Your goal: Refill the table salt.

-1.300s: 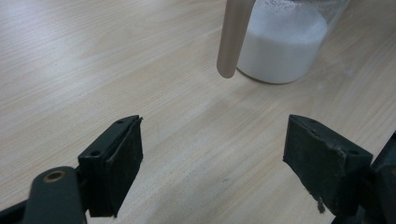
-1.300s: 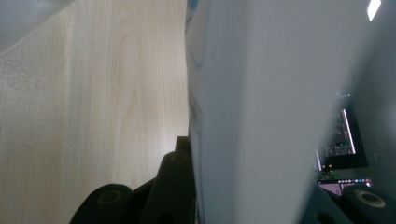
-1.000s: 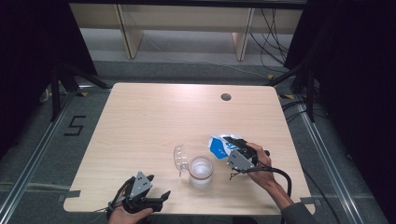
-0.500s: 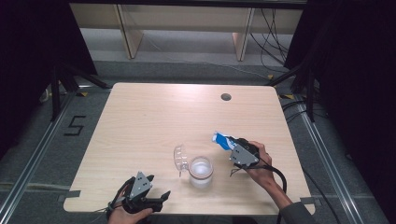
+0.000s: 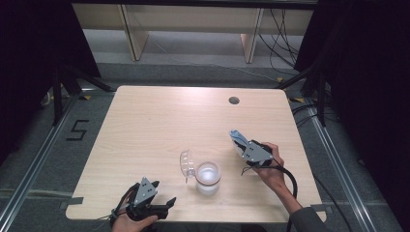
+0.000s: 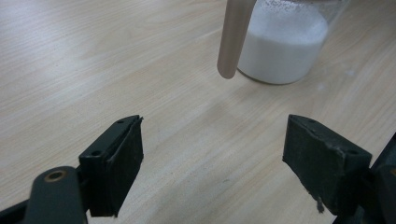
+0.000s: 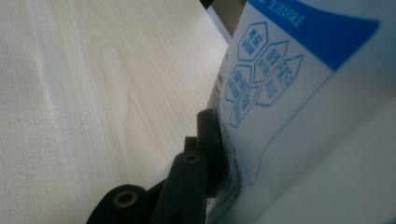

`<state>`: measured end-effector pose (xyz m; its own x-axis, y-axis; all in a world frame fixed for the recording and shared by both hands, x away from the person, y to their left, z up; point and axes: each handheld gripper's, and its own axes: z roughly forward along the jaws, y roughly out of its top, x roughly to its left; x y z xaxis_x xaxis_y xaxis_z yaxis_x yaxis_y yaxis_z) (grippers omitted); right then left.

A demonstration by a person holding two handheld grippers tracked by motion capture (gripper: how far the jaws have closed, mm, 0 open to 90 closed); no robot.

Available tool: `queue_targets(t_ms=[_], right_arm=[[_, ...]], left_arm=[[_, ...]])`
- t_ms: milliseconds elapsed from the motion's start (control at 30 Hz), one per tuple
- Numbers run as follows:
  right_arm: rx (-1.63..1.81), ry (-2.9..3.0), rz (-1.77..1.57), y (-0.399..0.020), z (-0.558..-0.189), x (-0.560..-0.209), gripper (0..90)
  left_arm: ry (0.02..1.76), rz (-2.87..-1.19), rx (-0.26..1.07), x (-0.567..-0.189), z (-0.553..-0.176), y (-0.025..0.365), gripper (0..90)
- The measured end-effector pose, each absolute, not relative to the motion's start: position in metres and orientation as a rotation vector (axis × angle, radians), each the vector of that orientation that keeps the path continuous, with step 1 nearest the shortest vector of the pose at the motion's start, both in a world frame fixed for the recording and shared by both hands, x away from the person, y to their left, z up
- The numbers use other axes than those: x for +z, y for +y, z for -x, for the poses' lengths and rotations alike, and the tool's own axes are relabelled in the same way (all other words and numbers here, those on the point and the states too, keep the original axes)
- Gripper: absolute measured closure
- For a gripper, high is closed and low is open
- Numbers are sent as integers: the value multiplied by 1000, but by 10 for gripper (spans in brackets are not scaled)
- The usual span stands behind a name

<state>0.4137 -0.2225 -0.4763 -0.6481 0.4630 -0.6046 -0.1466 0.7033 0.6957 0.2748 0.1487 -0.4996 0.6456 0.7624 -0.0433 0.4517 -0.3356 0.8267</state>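
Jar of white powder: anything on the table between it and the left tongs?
Nothing visible. In the left gripper view bare table lies between the open left tongs and the jar. The jar's flipped-open lid hangs at its near side, above the table.

Even overhead light brightens the table (image 5: 159, 121); surroundings beyond it stay dark, and close gripper views blur softly.

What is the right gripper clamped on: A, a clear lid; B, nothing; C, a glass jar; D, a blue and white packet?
D: the right gripper has its jaws pressed on the blue and white packet, held apart from the jar of white powder.
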Motion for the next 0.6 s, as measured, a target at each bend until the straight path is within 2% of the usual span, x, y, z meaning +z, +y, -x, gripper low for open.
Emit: queue_targets(t_ms=[267, 300, 333, 600], right_arm=[[1030, 2071, -344, -232, -421, -475, 885], [1038, 2069, -358, -233, -423, -475, 886], [1047, 2070, -362, -235, -425, -475, 886], [1119, 2047, -486, -249, -434, -482, 877]], left_arm=[[943, -1981, 449, -500, -275, 148, 197], [925, -2022, 456, -498, -275, 150, 197], [943, -1980, 448, -500, -275, 148, 197], [945, -1986, 443, -500, -275, 149, 197]])
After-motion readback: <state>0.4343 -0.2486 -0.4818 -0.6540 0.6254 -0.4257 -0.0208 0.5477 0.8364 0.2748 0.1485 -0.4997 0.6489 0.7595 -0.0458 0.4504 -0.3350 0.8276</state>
